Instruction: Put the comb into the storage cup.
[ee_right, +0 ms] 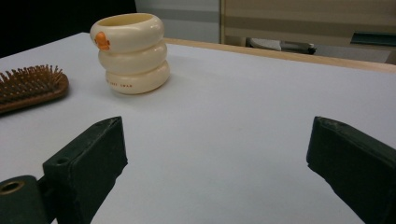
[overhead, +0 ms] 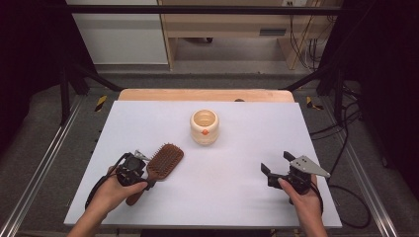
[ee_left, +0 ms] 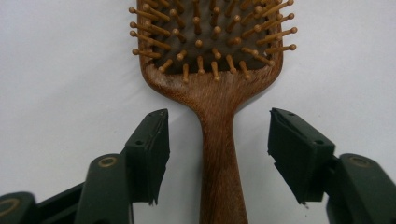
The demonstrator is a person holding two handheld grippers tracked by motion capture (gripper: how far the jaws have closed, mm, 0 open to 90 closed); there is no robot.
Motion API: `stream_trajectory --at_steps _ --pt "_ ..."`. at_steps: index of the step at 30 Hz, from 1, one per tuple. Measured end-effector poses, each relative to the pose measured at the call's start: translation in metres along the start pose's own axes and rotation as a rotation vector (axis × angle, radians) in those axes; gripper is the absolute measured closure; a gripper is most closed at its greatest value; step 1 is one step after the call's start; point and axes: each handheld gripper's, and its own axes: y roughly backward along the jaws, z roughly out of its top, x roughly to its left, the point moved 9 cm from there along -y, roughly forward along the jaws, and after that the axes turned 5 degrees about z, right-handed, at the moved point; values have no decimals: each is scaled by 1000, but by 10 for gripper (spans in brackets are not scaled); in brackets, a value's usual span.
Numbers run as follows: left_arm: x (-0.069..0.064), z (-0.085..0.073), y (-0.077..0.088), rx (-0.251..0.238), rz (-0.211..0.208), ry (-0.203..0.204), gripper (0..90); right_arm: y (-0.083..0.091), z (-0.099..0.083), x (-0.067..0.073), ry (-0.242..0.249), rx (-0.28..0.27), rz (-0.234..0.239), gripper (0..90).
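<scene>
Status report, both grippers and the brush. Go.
Left gripper open, jaws straddling hairbrush handle, not clamped. Right gripper open, empty. Cream cup stands apart. Nothing in the way.

White tabletop (overhead: 237,163) laid over a wooden board whose edge (overhead: 205,95) shows along the far side. Wooden paddle hairbrush (overhead: 160,165) lying bristles-up near the front-left, handle toward the near edge; in the left gripper view its brown handle (ee_left: 222,158) runs down the centre and the pin bristles have rounded tips. Cream ribbed cup (overhead: 204,127), formed as three stacked rings with an open top and a small orange mark on its side, standing upright at centre-rear, well apart from the hairbrush. Beyond the table: grey floor (overhead: 49,148), light wooden furniture (overhead: 222,24), dark cables (overhead: 346,123) at right.
</scene>
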Motion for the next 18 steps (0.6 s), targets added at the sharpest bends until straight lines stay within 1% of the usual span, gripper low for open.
stream_trajectory --at_steps 2,10,18 --pt "0 -1 -3 12 -4 3 431 0 0 0 0 0 0 52" --pt "0 -2 -7 37 -9 5 502 0 0 0 2 0 0 52" --pt "-3 -2 -11 50 -5 -8 535 0 0 0 1 0 0 52"
